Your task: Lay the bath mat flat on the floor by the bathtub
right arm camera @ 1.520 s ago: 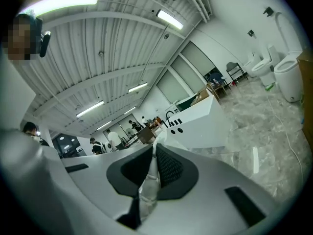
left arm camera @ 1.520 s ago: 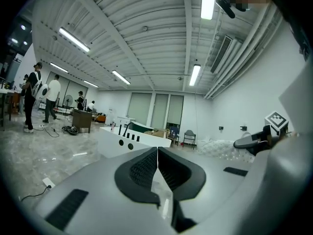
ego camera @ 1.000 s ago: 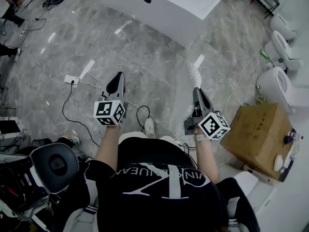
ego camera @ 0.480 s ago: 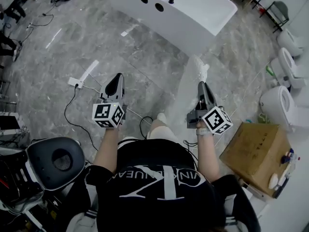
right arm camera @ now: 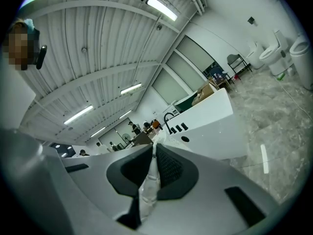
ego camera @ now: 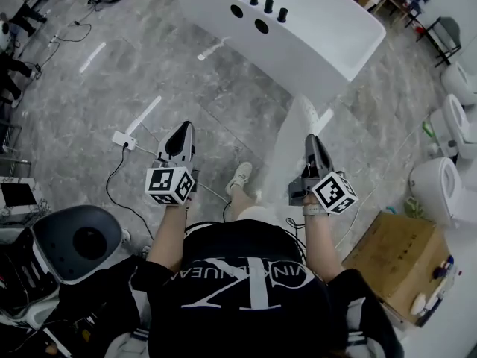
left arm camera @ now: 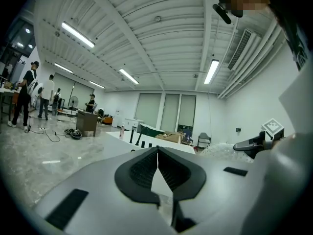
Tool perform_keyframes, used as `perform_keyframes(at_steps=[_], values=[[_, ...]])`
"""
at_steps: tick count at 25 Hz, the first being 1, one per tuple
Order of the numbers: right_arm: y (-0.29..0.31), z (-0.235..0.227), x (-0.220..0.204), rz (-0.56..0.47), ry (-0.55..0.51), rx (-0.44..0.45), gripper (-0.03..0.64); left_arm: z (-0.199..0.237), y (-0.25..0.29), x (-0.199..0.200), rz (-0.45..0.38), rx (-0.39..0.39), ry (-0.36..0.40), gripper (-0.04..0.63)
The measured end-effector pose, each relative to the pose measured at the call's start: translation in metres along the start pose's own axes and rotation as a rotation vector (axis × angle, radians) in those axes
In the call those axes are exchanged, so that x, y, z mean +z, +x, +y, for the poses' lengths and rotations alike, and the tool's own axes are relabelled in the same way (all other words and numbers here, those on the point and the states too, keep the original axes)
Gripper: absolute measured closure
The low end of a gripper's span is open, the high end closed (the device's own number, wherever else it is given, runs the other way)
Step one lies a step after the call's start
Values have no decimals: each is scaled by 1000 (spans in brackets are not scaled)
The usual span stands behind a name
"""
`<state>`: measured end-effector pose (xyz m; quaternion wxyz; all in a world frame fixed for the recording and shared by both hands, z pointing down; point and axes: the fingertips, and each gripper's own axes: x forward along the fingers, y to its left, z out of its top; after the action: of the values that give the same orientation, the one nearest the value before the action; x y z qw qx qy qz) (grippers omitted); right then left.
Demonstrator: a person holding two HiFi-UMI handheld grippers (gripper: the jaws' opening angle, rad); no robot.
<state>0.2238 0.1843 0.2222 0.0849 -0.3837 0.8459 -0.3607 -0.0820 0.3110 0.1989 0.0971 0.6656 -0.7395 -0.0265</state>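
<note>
Bath mat hung from the right claw's tip in the head view, bathtub ahead. In the left gripper view, the left claw was pressed together, empty, mat to its right. In the right gripper view, the claw was clamped on the mat.

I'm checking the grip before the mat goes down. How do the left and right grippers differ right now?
The right gripper has its jaws clamped on the translucent bath mat; the left gripper has its jaws together on nothing. In the head view the mat hangs below the right gripper, while nothing hangs from the left gripper. Both point toward the white bathtub.
</note>
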Motion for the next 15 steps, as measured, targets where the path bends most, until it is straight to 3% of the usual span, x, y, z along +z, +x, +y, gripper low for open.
perform_keyframes(at_steps=[15], values=[[157, -26, 4, 80, 15, -37, 578, 59, 186, 1, 93, -48, -33, 574]])
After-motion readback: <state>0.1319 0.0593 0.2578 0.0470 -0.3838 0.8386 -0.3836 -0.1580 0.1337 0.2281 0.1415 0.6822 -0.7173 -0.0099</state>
